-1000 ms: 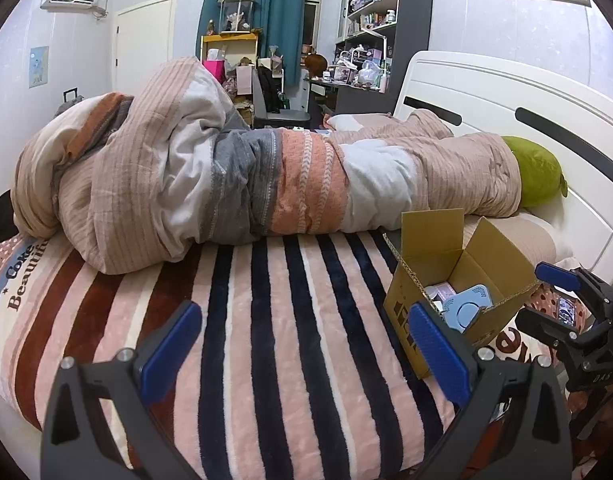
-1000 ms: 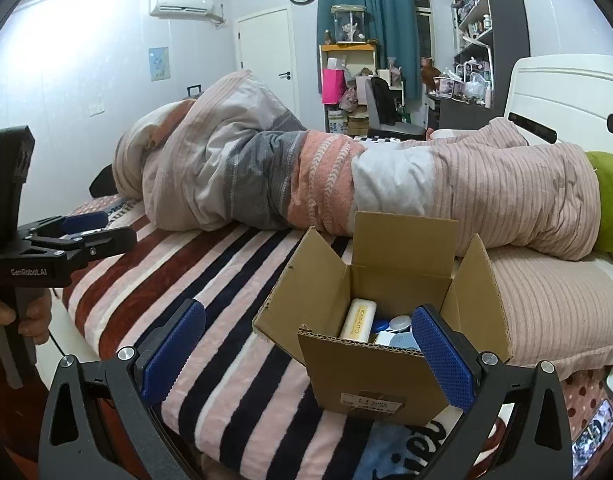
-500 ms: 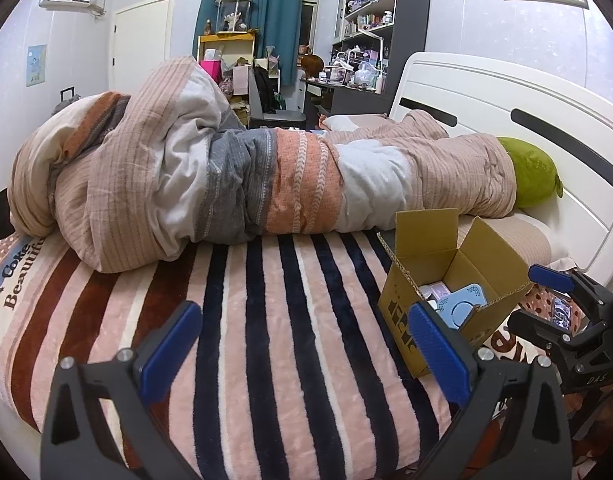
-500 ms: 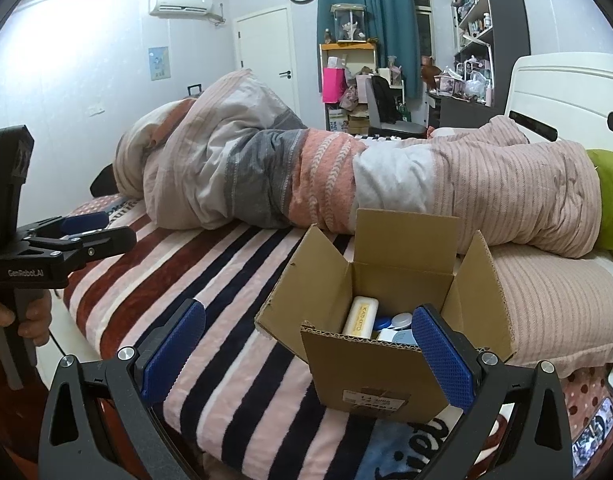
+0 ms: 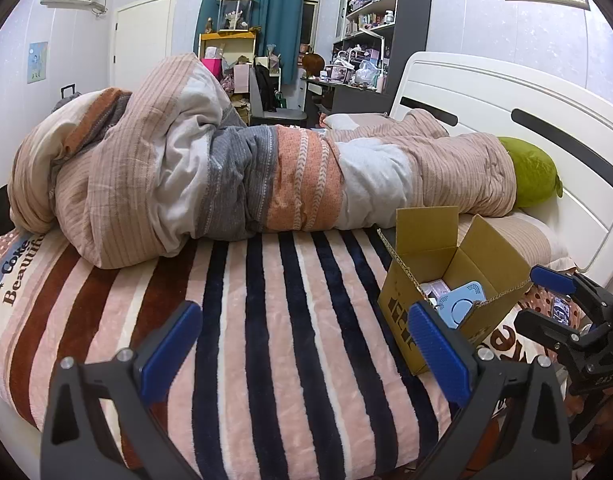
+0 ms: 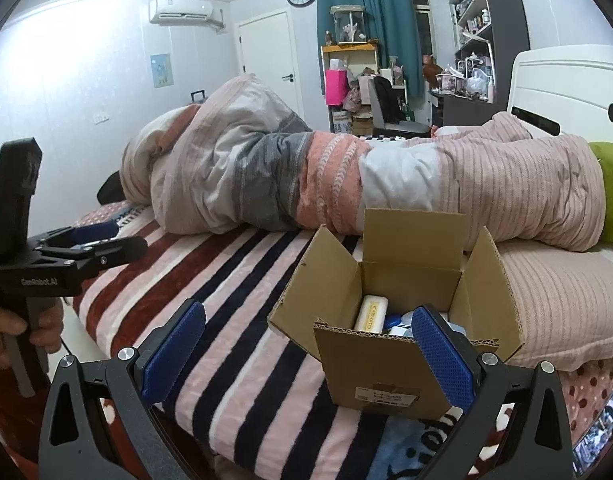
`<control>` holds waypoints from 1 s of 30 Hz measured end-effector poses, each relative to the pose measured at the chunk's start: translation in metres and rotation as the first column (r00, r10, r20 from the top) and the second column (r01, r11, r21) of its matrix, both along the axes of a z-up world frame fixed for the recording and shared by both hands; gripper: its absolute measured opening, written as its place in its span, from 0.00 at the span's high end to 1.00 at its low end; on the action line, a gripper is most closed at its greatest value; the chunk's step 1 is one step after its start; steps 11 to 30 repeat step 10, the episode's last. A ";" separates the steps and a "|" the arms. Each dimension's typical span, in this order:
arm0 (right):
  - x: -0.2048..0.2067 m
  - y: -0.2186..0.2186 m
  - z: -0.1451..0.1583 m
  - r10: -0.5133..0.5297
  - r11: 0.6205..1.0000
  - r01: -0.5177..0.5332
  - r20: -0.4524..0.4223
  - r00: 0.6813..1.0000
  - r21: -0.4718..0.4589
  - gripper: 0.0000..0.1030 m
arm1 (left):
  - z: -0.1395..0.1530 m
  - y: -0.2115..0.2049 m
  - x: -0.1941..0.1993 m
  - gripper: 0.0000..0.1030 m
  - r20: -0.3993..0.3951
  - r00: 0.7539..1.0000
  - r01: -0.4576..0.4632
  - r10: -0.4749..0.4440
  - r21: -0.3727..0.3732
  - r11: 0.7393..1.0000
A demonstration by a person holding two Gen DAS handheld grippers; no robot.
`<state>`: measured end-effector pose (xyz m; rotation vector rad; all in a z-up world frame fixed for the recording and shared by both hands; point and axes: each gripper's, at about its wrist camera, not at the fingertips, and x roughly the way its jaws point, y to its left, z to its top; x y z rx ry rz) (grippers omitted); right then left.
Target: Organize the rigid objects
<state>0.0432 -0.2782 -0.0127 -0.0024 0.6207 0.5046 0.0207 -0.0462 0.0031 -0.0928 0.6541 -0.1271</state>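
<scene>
An open cardboard box (image 6: 390,368) stands on the striped blanket near the bed's front edge; it also shows in the left wrist view (image 5: 438,264). Inside it lie a cream tube (image 6: 371,314), a light blue square item (image 5: 460,304) and other small things. My right gripper (image 6: 306,344) is open and empty, just in front of the box, its right finger overlapping the front wall. My left gripper (image 5: 302,344) is open and empty over the blanket, left of the box. Each gripper shows in the other's view, the left one (image 6: 102,240) and the right one (image 5: 554,300).
A rolled striped duvet (image 5: 234,176) lies across the bed behind the box. A green pillow (image 5: 534,176) sits by the white headboard (image 5: 506,104). The striped blanket (image 5: 266,320) covers the mattress. A hand (image 6: 10,328) holds the left gripper's handle.
Both views shift only slightly; the left wrist camera has drifted a little, so the box sits slightly further left. Both grippers stay open and empty.
</scene>
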 end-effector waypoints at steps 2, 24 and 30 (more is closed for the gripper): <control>-0.001 0.001 0.000 0.003 1.000 -0.003 0.000 1.000 -0.002 0.00 | 0.000 0.000 0.000 0.01 0.001 1.000 0.000 0.000 0.001 1.000; -0.002 0.001 0.001 0.009 1.000 -0.009 -0.003 1.000 0.001 0.00 | -0.001 0.000 -0.001 0.01 0.000 1.000 0.003 -0.003 -0.003 1.000; -0.002 0.001 0.001 0.009 1.000 -0.009 -0.003 1.000 0.001 0.00 | -0.001 0.000 -0.001 0.01 0.000 1.000 0.003 -0.003 -0.003 1.000</control>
